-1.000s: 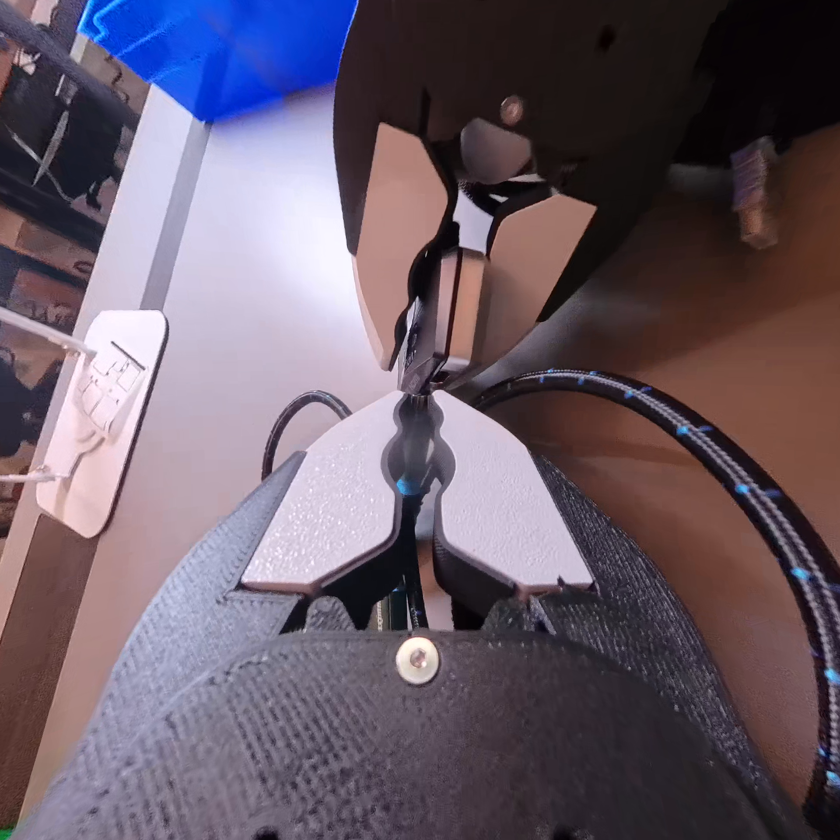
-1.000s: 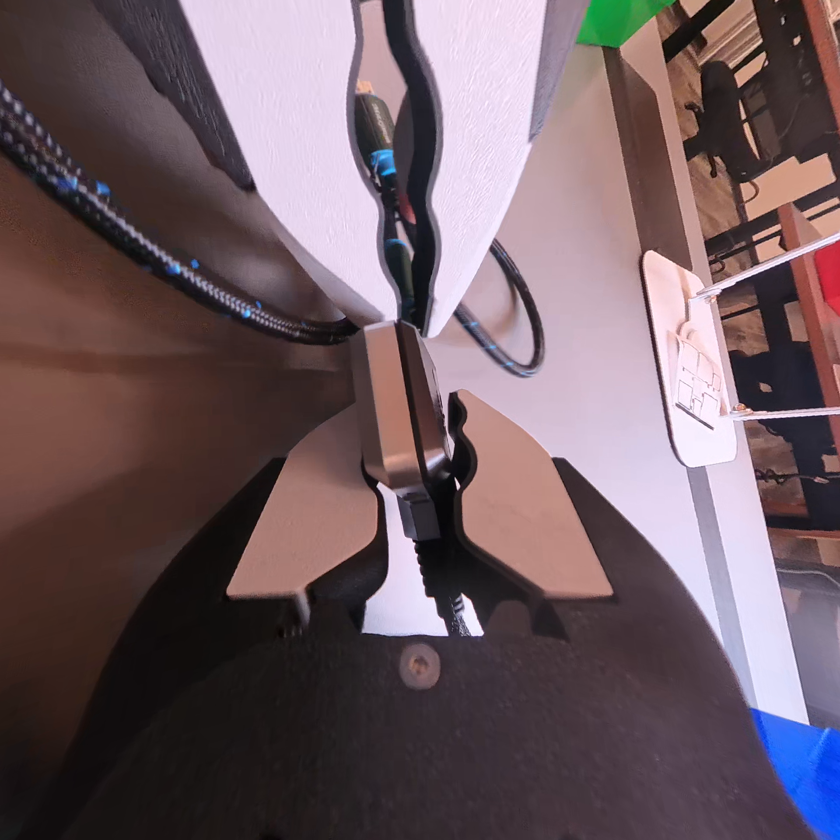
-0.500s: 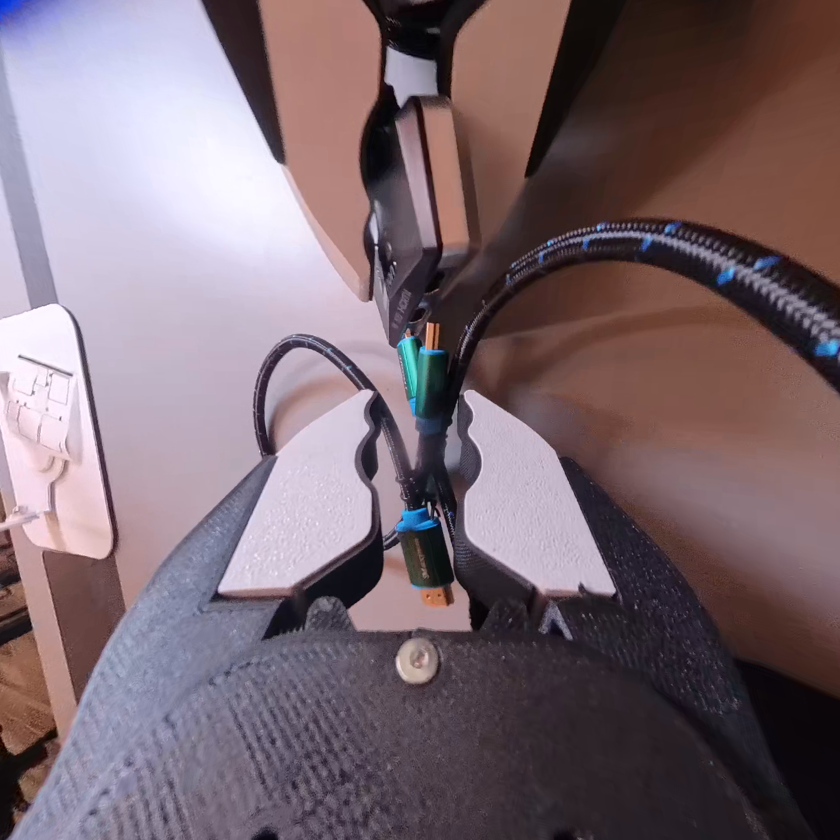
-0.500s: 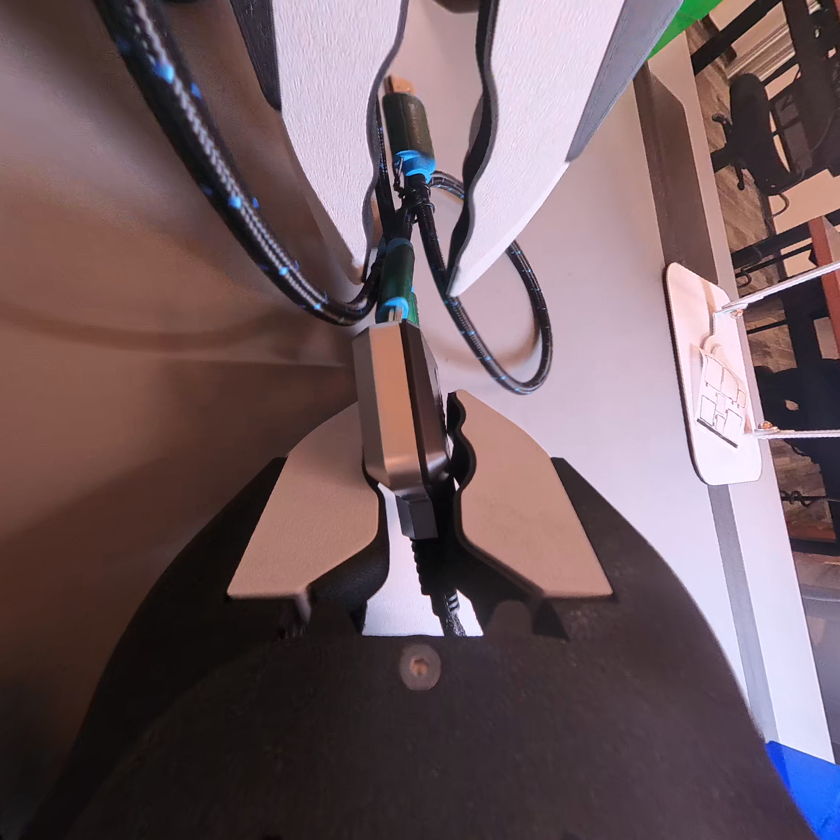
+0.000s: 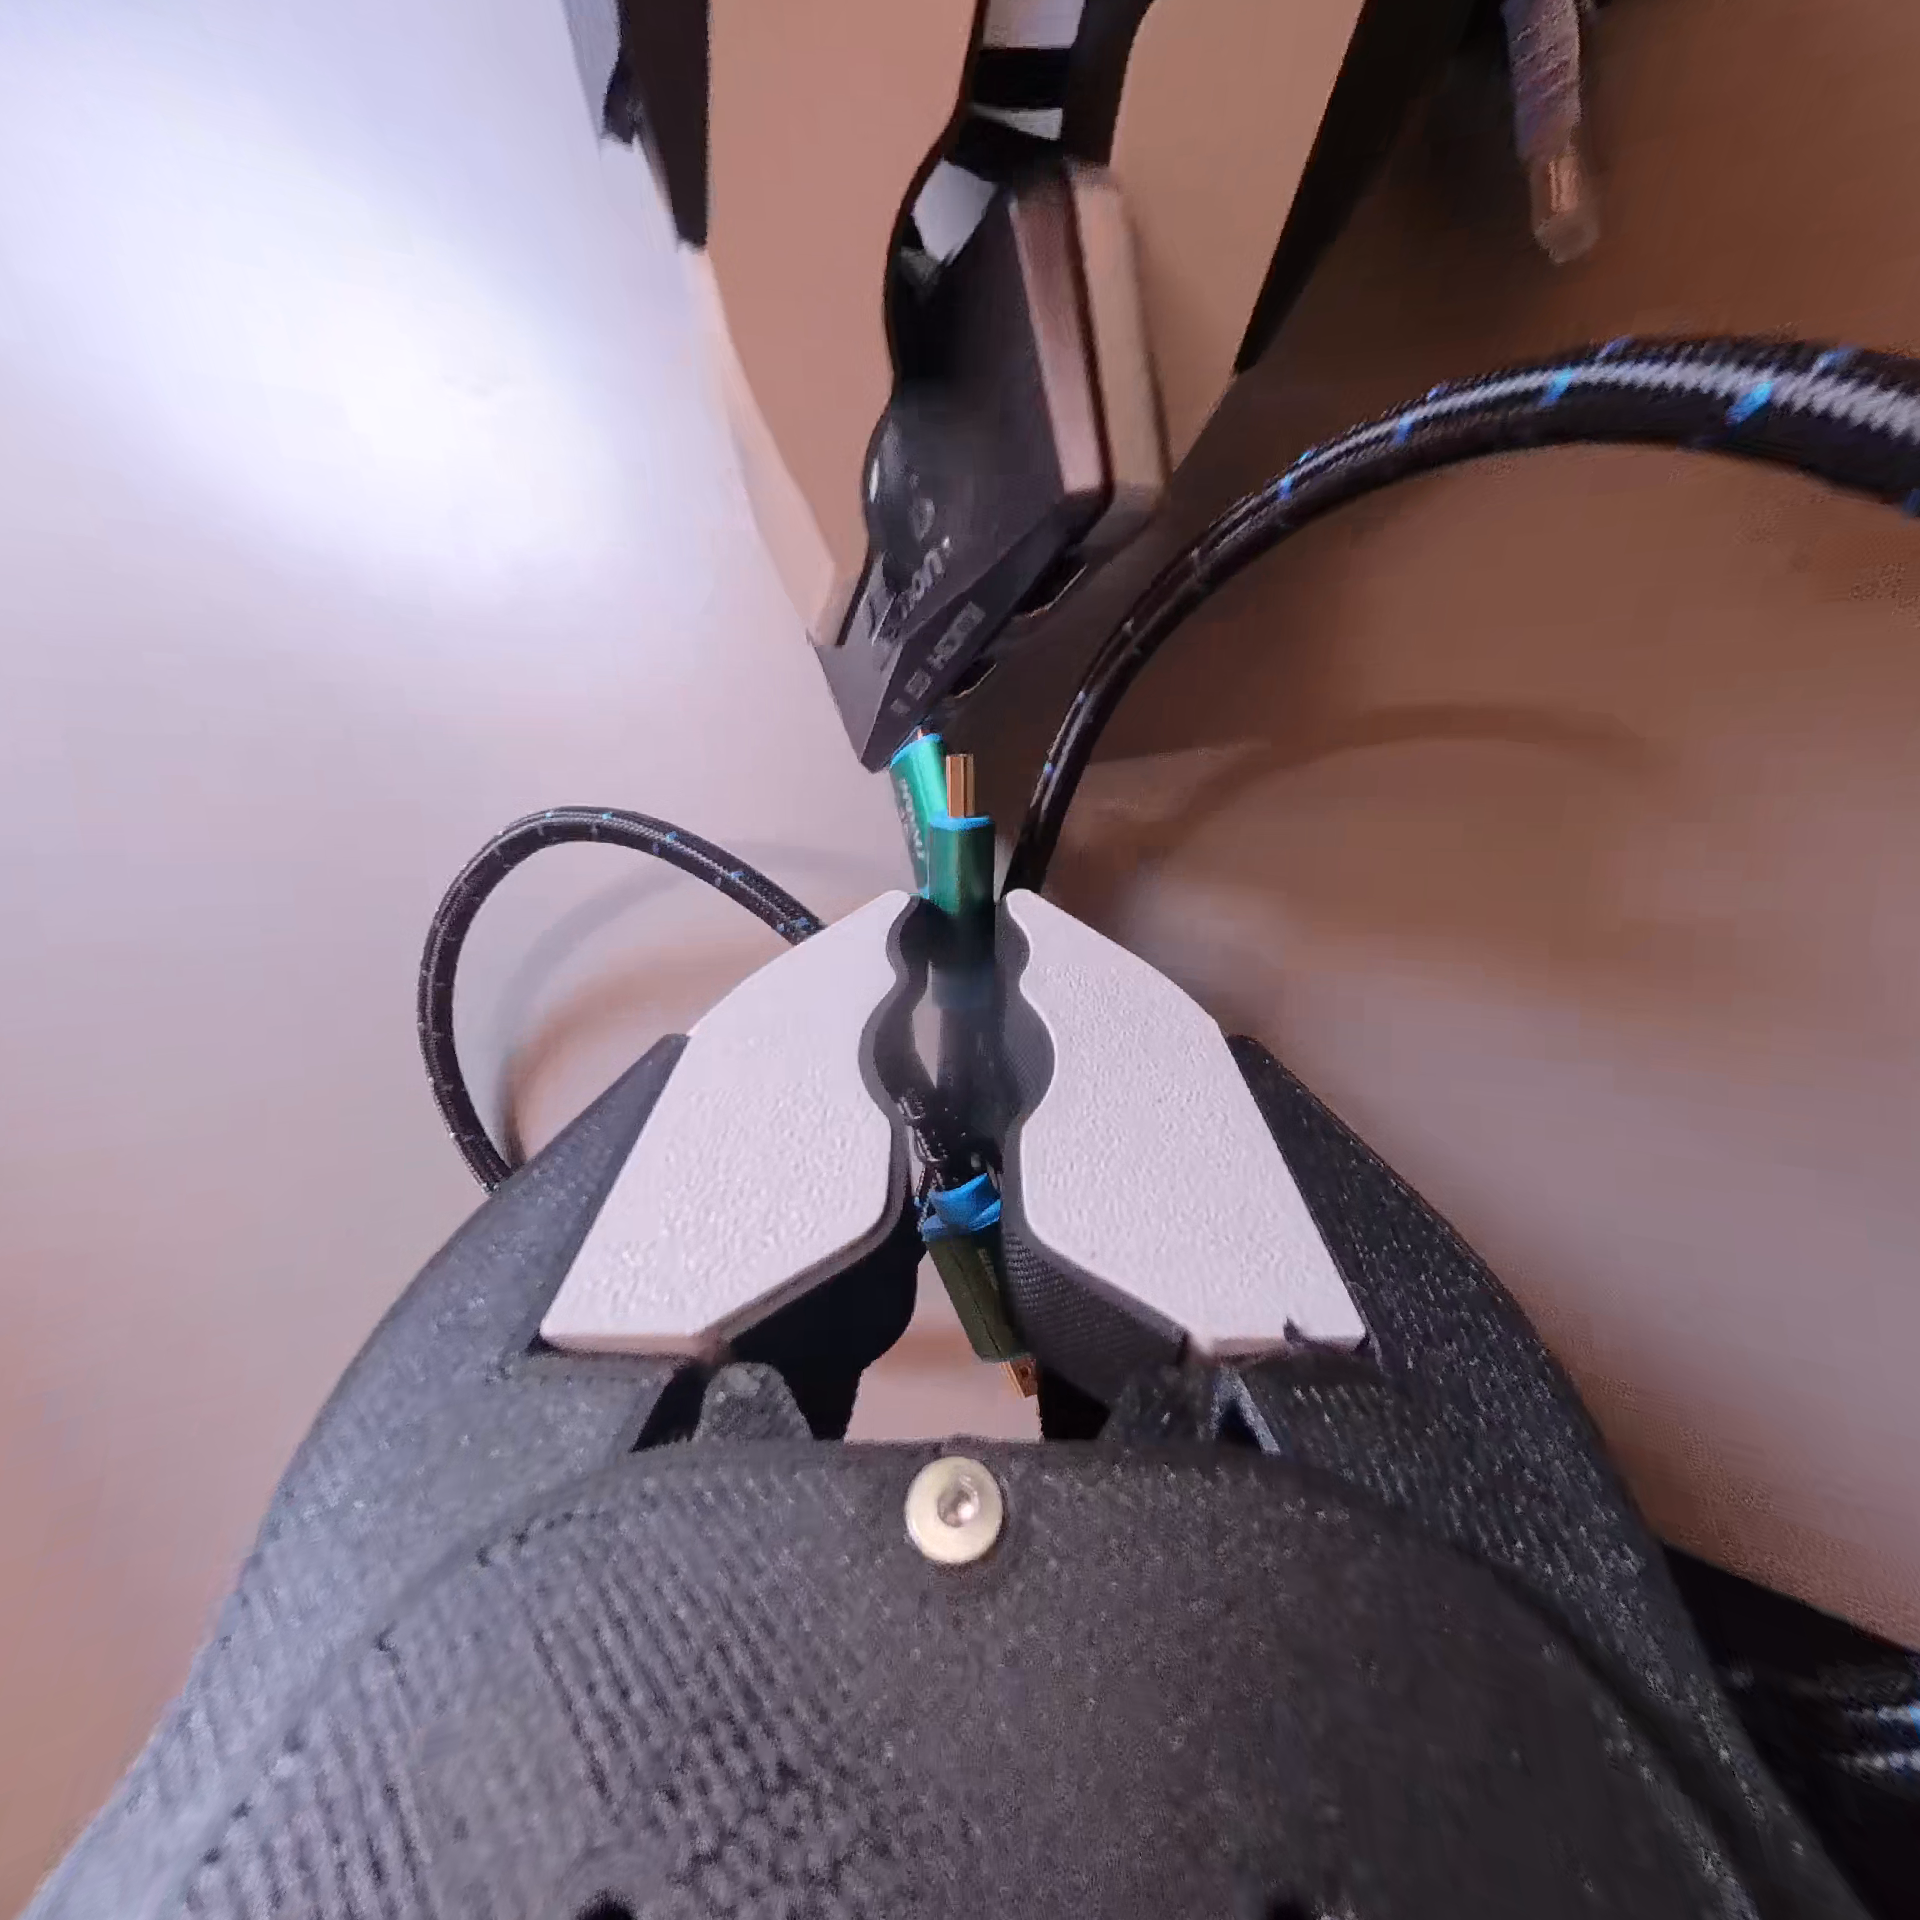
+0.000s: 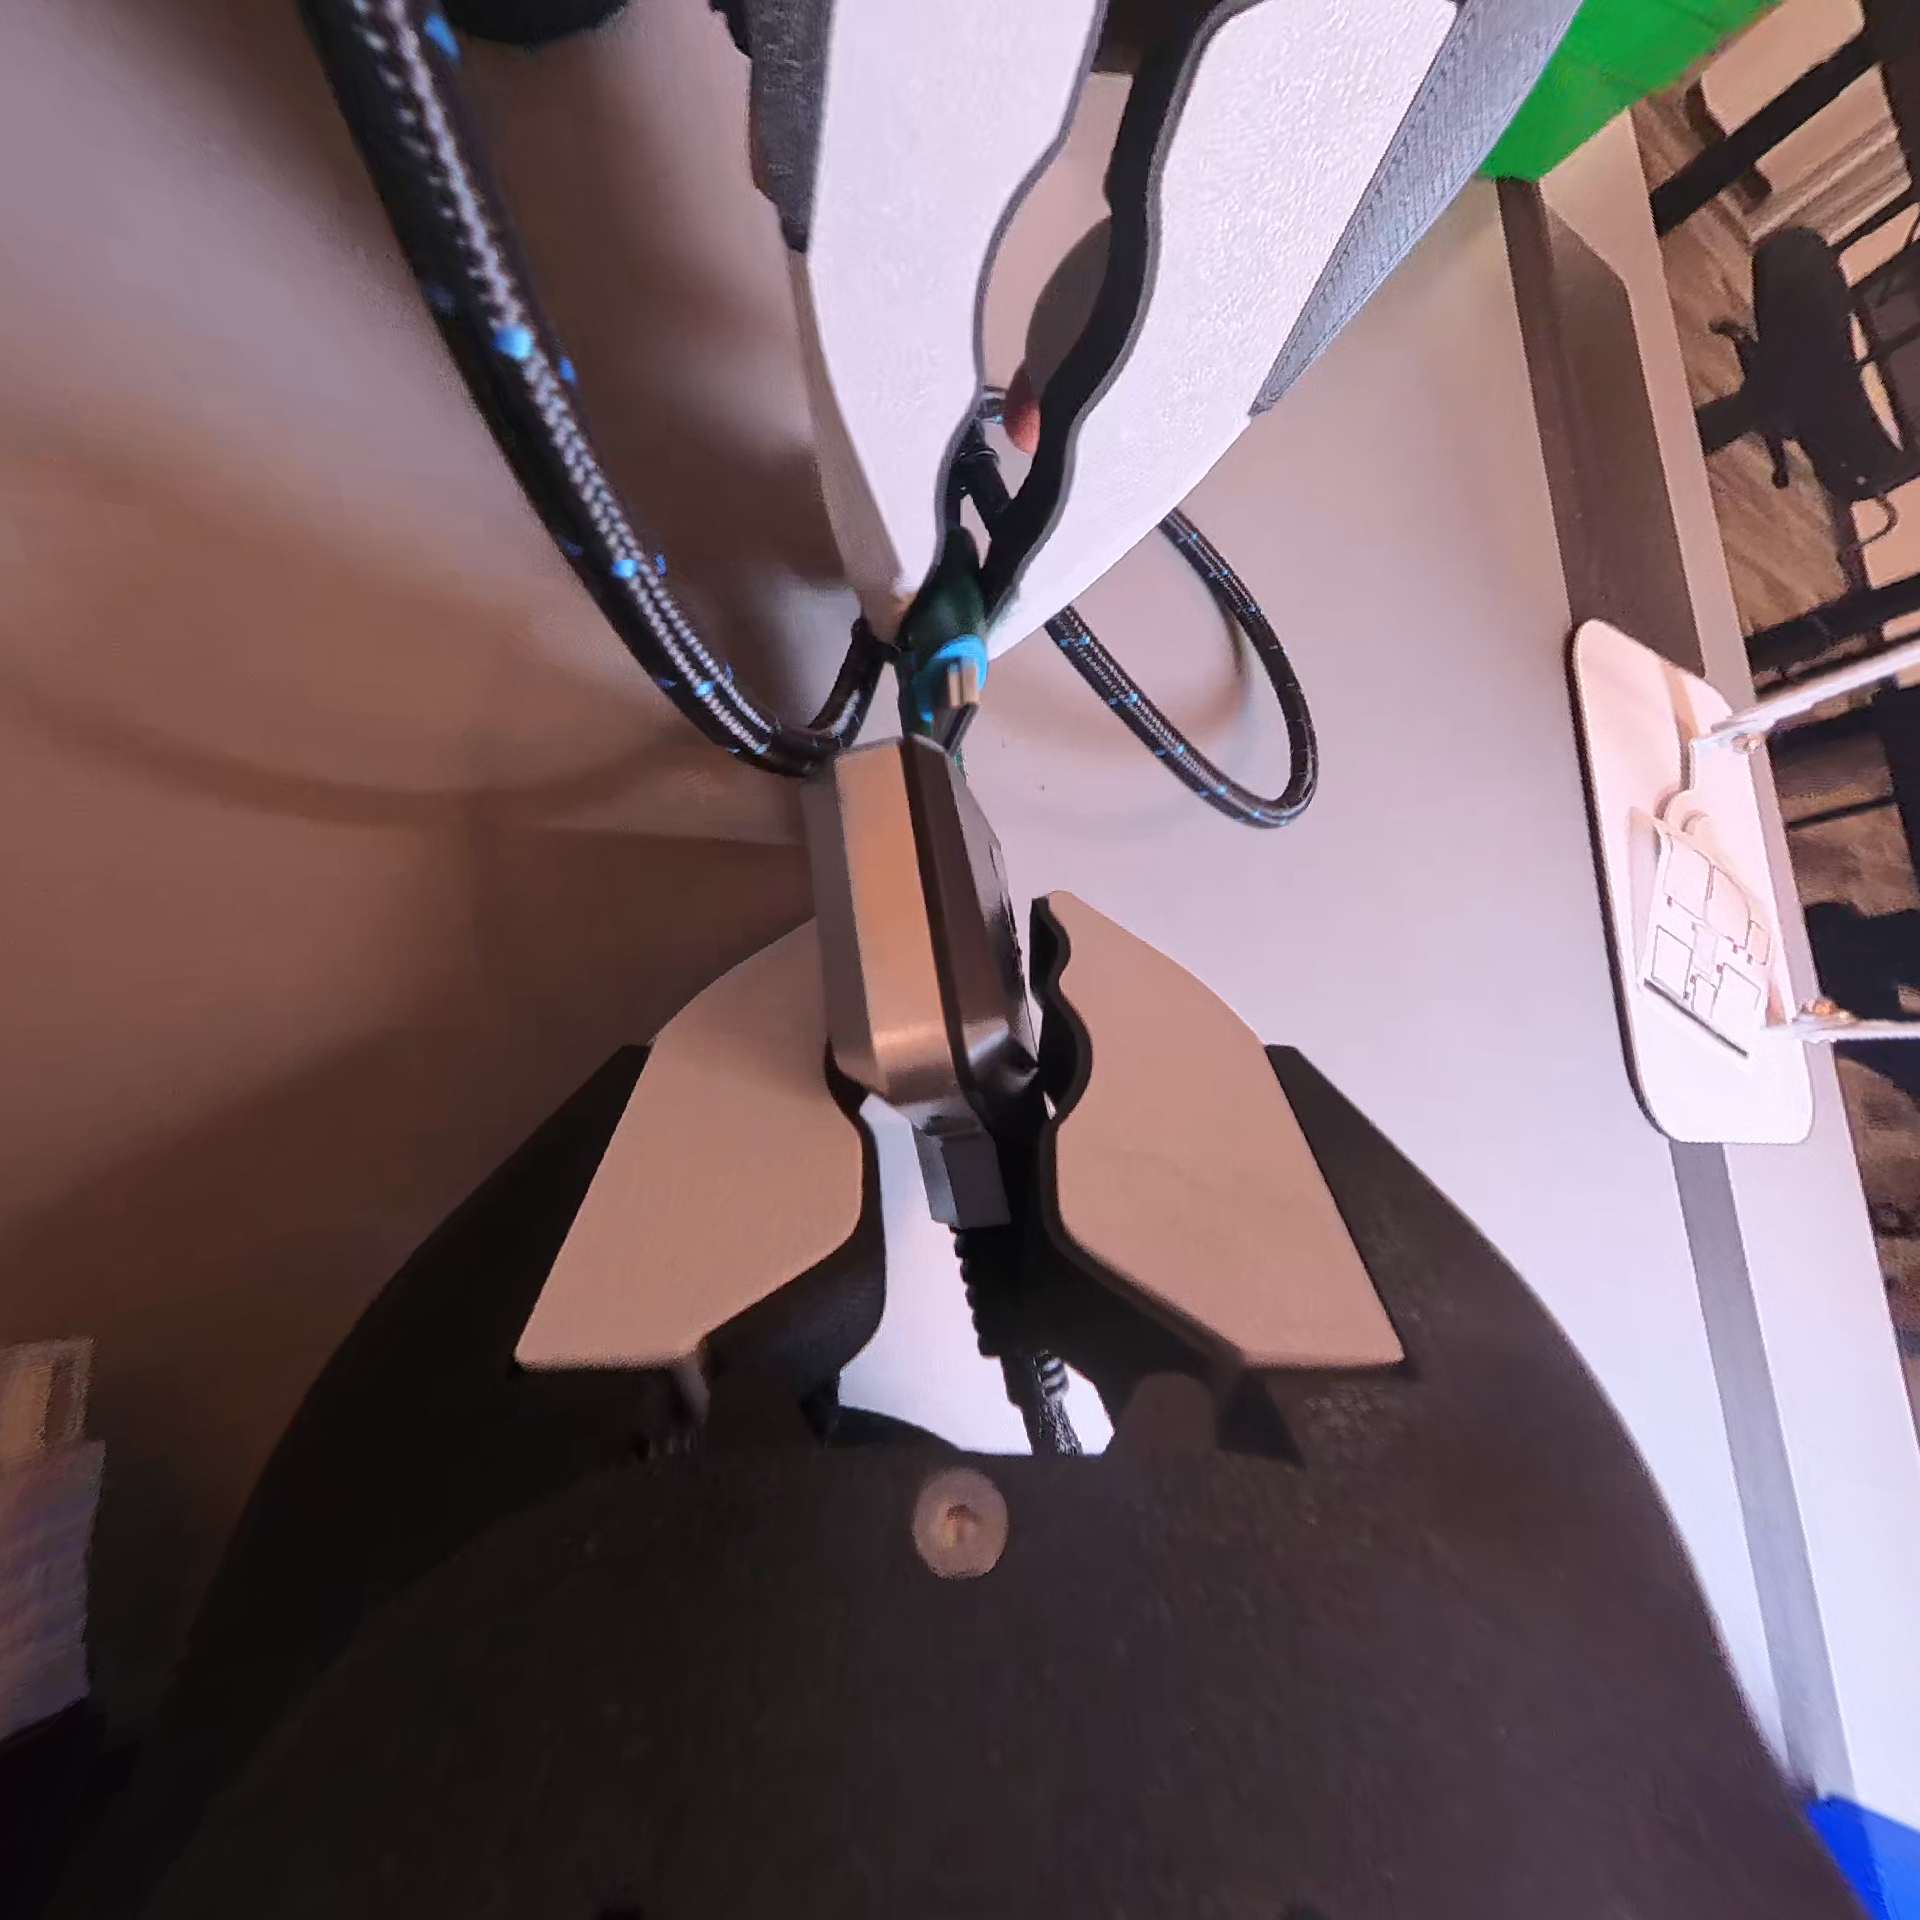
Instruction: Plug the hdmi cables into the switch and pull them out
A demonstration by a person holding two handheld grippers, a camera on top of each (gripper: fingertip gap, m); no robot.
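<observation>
My left gripper (image 5: pixel 953 909) is shut on a green cable plug (image 5: pixel 961 868) whose gold tip points forward, bare. A second green plug (image 5: pixel 914 795) beside it meets the end of a grey and black adapter (image 5: pixel 997 499). A third green plug (image 5: pixel 982 1304) hangs behind the pads. My right gripper (image 6: pixel 935 935) is shut on the grey adapter (image 6: pixel 894 935), with its own lead (image 6: pixel 1039 1392) running back between the fingers. The left gripper's white pads (image 6: pixel 914 312) show above the adapter in the right wrist view. A thick black and blue braided cable (image 5: pixel 1143 582) arcs right, and a thin one (image 5: pixel 447 935) loops left.
The white tabletop (image 5: pixel 260 520) lies to the left and a brown surface (image 5: pixel 1558 987) to the right. A white plate with a square marker (image 6: pixel 1704 935) sits at the table's edge. A green thing (image 6: pixel 1600 73) and a blue thing (image 6: pixel 1870 1860) stand at the corners. A loose connector (image 5: pixel 1548 156) hangs at the upper right. My hands' fingertips stand some 5 cm from each other.
My left gripper was shut on the cable right at the adapter, opened and drew back half a second ago, and has shut again on the green plug. My right gripper kept its hold on the adapter.
</observation>
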